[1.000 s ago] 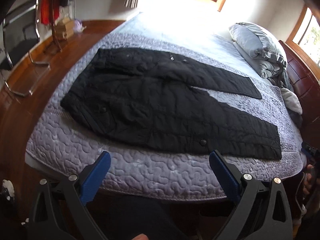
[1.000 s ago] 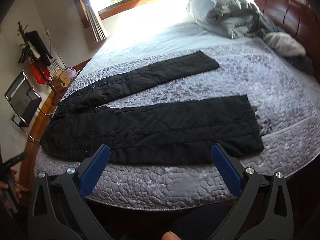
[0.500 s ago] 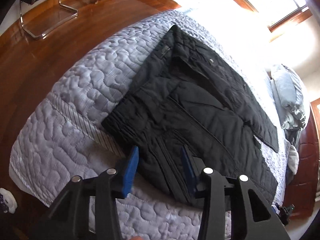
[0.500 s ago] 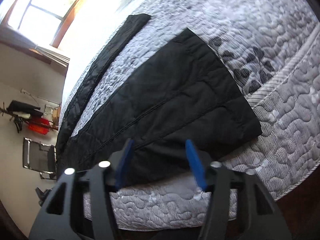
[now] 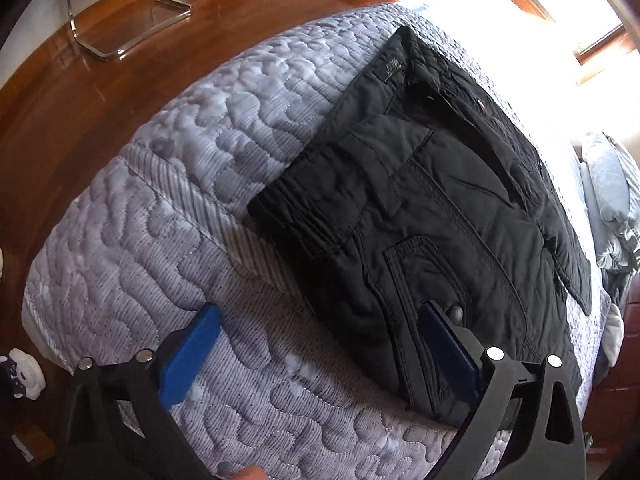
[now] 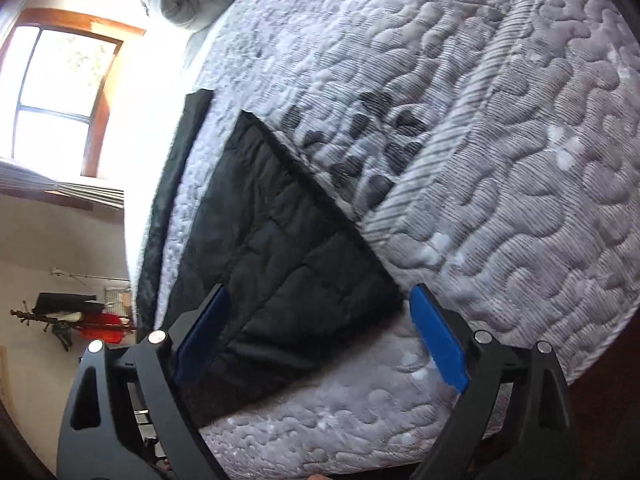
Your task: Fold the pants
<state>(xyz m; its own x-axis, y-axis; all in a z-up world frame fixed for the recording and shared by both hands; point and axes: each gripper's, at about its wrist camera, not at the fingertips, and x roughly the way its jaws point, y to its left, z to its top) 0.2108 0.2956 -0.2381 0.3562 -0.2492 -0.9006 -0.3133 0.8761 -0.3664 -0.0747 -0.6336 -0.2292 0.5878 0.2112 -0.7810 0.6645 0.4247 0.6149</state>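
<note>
On the bed, listed left to right.

Left wrist view. Wooden floor (image 5: 48, 112): at far left, glossy. Chair (image 5: 120, 36): chrome sled frame, standing on the floor near the top edge. Small white soft toy (image 5: 22, 372): on the floor at the left margin. Quilt (image 5: 168, 208): grey-lilac, stitched in a meander pattern, covering the bed. Left gripper (image 5: 320, 344): black frame, blue pads; jaws opening, fingers spread wide. Its left pad hangs over bare quilt, its right pad over the near edge of the pants beside a round button; whether either pad touches cannot be told, and nothing is clamped. Pants (image 5: 432, 216): black, padded, laid flat on the quilt with the waistband toward the left and the legs running off to the right; a small label shows near the far end of the waistband. Bedding (image 5: 612, 200): grey, bunched at the right margin. Window (image 5: 568, 8): upper right, overexposed.

Right wrist view. Window (image 6: 60, 92): wooden frame, at left, with a curtain below it. Clothes stand (image 6: 72, 320): lower left, bearing dark and red items. Pants (image 6: 288, 264): both leg ends visible, the nearer one broad and quilted. Right gripper (image 6: 320, 336): jaws opening, fingers well apart; the near corner of the leg hem lies between the pads, ungripped. Quilt (image 6: 500, 160): fills the right side.
</note>
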